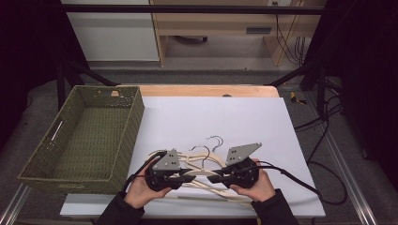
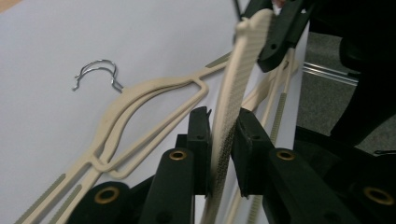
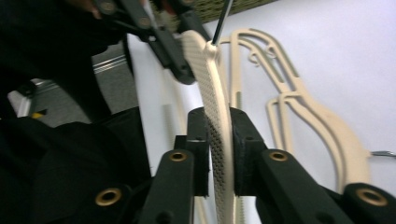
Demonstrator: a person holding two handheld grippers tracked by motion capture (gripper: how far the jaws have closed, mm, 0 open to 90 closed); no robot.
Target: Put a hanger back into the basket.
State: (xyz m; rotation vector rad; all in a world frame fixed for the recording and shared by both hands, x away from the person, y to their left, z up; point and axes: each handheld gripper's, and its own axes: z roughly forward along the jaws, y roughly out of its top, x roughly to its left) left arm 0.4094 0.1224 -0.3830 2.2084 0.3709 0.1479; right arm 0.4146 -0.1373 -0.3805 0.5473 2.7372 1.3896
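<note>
Pinching one cream hanger (image 2: 233,88) from both ends, left gripper (image 1: 185,177) and right gripper (image 1: 213,178) fingers pressed on it, more hangers (image 2: 140,112) on the white worktop (image 1: 211,117) beyond the fingers, no readable writing.

Both your grippers meet over the hanger pile.

Your left gripper (image 1: 180,177) and right gripper (image 1: 217,178) point toward each other above the cream hangers (image 1: 206,161) on the white worktop (image 1: 211,117); the green woven basket (image 1: 47,140) sits at your left.
</note>
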